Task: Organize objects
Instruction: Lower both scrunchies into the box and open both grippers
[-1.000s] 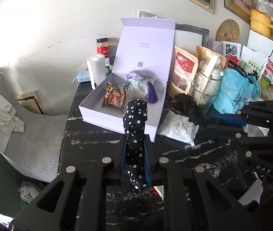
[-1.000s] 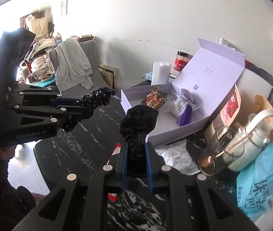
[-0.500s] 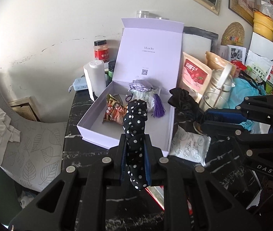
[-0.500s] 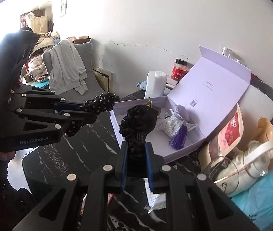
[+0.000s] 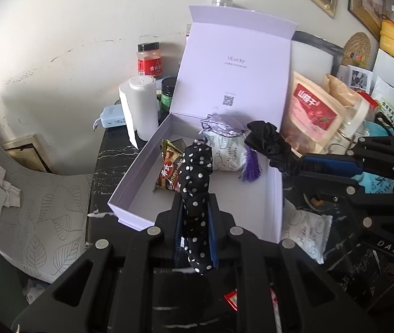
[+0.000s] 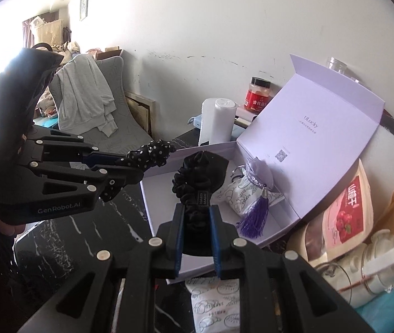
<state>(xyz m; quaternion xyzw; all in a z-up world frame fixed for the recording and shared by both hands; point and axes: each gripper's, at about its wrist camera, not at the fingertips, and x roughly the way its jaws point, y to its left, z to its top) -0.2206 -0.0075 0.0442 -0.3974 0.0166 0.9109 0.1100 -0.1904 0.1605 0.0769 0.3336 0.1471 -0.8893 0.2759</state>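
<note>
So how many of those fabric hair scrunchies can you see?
2. The polka-dot scrunchie is clamped in the left gripper; the black scrunchie is clamped in the right gripper. Both hang over the open lilac box. Clutter could hide others.

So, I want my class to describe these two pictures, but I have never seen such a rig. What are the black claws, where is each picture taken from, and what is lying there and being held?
The black claws are two-finger grippers that a person holds, one in each hand. Each carries a wide-angle camera looking along its fingers, so each picture shows its own claw at the bottom.

In the left camera's picture, the left gripper is shut on a black scrunchie with white polka dots. In the right camera's picture, the right gripper is shut on a plain black scrunchie.

Both hover by an open lilac cardboard gift box on a black marble-patterned table. Inside lie a red-and-brown snack packet and a white printed sachet with a purple tassel. Around it stand a white paper roll, a red-labelled jar and food bags.
</note>
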